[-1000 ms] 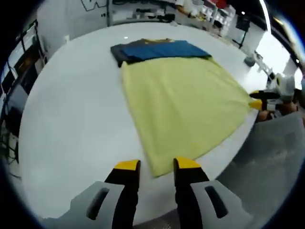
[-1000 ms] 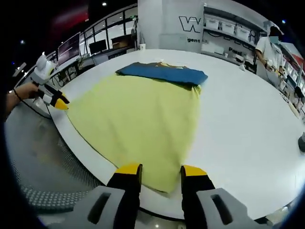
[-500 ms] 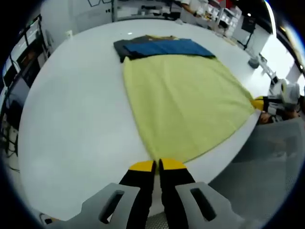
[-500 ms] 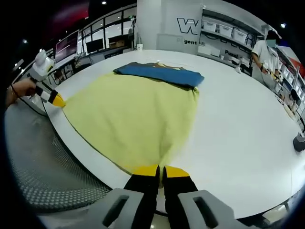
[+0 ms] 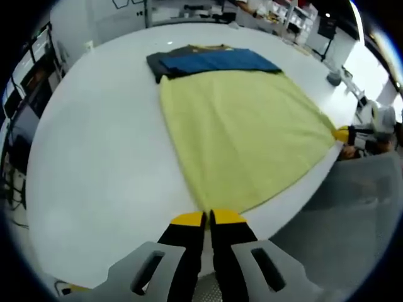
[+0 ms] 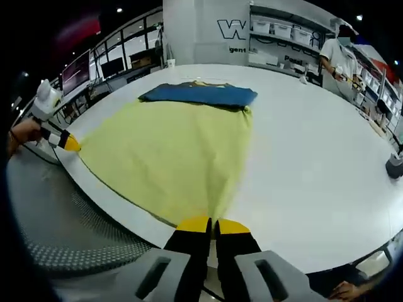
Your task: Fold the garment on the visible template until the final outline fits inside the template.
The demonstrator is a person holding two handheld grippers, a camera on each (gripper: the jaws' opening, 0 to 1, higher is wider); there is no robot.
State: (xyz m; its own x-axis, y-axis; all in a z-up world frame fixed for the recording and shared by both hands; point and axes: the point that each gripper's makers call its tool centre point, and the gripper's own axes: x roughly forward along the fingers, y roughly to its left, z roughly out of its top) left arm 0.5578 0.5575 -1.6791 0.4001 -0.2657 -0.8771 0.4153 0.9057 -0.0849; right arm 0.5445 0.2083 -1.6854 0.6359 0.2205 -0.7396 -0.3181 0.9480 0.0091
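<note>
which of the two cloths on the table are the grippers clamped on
The yellow cloth; both grippers pinch its near corners. The blue cloth lies untouched at its far end.

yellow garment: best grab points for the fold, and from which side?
The two near hem corners, approached from the table's near edge. The yellow garment lies flat, and its corners sit at that edge, so closed jaws can pinch the thin cloth there. The left gripper and right gripper are already shut on one corner each.

The left gripper [image 5: 207, 218] is pinching the near corner of the yellow garment [image 5: 245, 138], which is lying ahead on the white table [image 5: 94, 157]; apparently the right gripper [image 5: 345, 134] is holding its far-right corner.
</note>
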